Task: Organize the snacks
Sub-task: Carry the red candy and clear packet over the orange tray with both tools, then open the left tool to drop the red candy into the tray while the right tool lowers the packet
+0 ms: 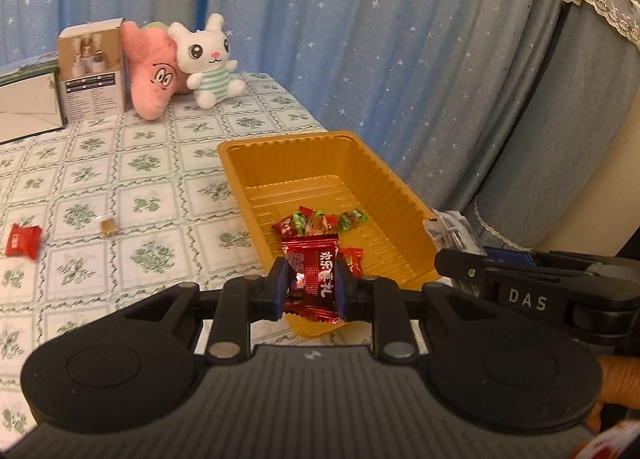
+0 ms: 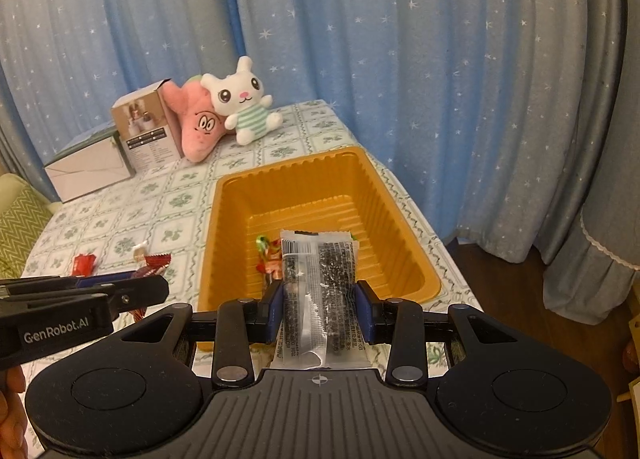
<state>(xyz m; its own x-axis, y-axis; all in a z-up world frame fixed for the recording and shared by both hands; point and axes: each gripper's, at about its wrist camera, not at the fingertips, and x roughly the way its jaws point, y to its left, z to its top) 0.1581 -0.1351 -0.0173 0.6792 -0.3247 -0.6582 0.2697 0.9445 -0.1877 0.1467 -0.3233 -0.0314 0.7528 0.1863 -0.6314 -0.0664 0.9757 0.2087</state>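
Left gripper (image 1: 309, 286) clamps a red foil candy (image 1: 310, 279), long axis pointing away, above the near rim of the gold tray (image 1: 394, 195). Right gripper (image 2: 320, 301) pinches a clear sesame packet (image 2: 318, 291) lengthwise over the tray. One red candy (image 1: 22, 239) lies on the tablecloth (image 1: 152, 163); two plush toys (image 1: 208, 59) sit farthest.

Left gripper (image 1: 310, 285) clamped on red foil candy (image 1: 310, 279), held above near end of orange tray (image 1: 384, 187). Several small wrapped sweets (image 1: 320, 221) inside tray. Right gripper (image 1: 520, 283) alongside at right edge. Red packet (image 1: 23, 241) and small brown piece (image 1: 109, 226) loose on floral tablecloth (image 1: 160, 163). Plush rabbit (image 1: 210, 59) farther back.
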